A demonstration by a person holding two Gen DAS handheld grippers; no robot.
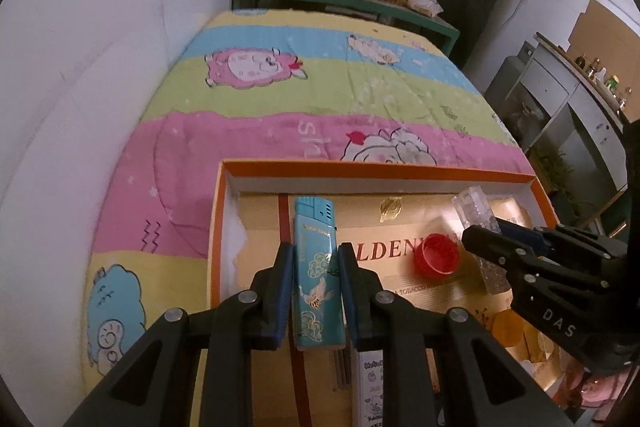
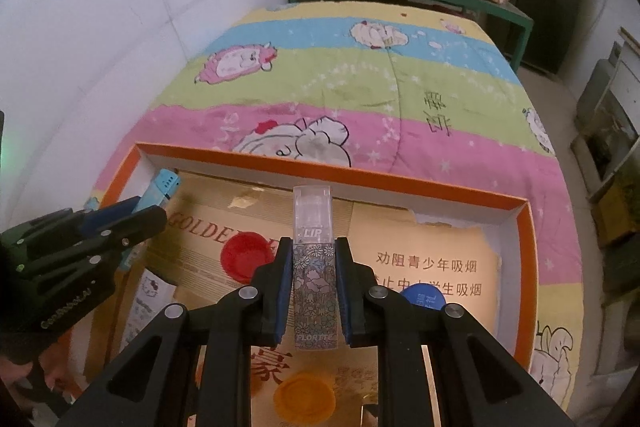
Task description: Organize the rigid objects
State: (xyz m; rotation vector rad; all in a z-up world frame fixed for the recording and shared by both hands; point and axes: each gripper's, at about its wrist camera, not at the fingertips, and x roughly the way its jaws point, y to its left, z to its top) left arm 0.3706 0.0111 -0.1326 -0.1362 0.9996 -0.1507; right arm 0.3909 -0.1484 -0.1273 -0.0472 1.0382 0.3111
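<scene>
Both tongs clamped on small items above an orange-rimmed box on a bed

The left tongs point(image 1: 314, 267) grip a teal lighter point(image 1: 316, 267) by its sides, its top sticking out ahead of the tips. The right tongs point(image 2: 314, 263) grip a clear lip-gloss tube point(image 2: 314, 267) with a flowered body, its cap ahead of the tips. Below both lies the box point(image 2: 332, 173), lined with cardboard; a red cap point(image 2: 244, 261) sits between the two tongs, a blue cap point(image 2: 424, 297) just right of the right tongs, an orange cap point(image 2: 304, 401) beneath them.
</scene>
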